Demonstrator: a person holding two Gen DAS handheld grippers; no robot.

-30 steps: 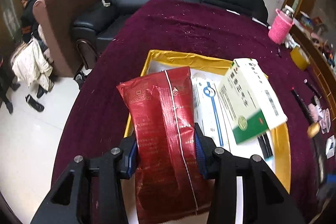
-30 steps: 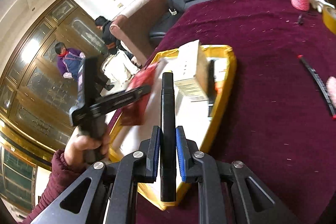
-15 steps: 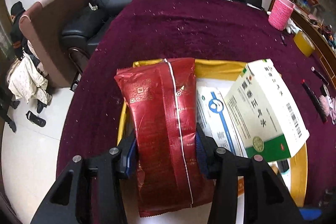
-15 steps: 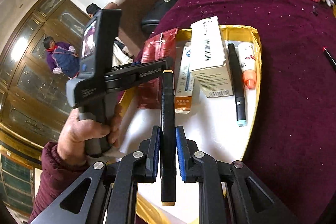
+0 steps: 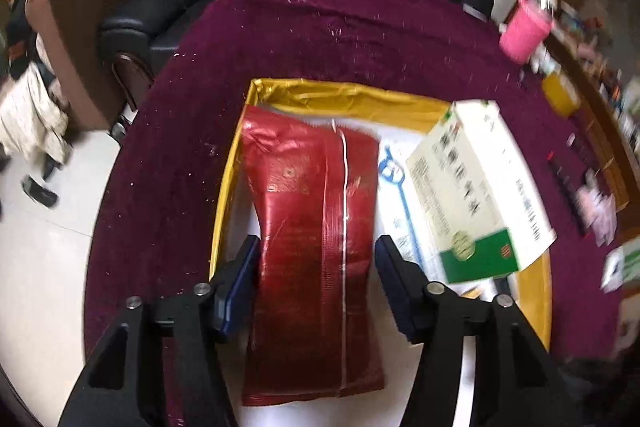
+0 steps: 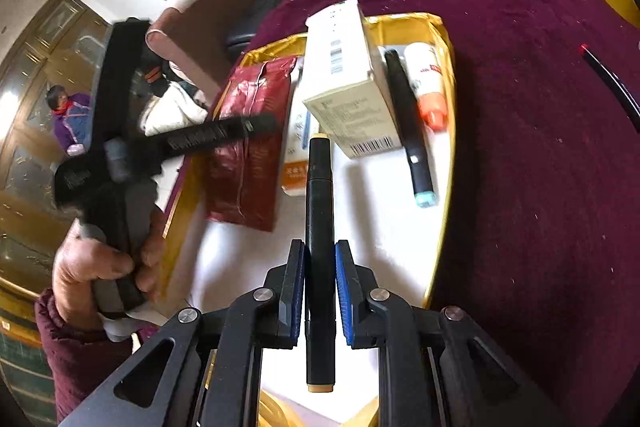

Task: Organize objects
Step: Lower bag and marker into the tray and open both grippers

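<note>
both views are bright and evenly lit, with soft shadows only. the fisheye lens bends straight lines and leaves black corners around a round picture. in the left wrist view the red packet [image 5: 316, 227] shows a pale sheen near its top, and everything to its right smears with motion blur, so the print on the green and white box [image 5: 480, 191] is perhaps unreadable. in the right wrist view the left gripper [image 6: 224, 135] is streaked, while the black marker [image 6: 319, 227] stays sharp.
</note>
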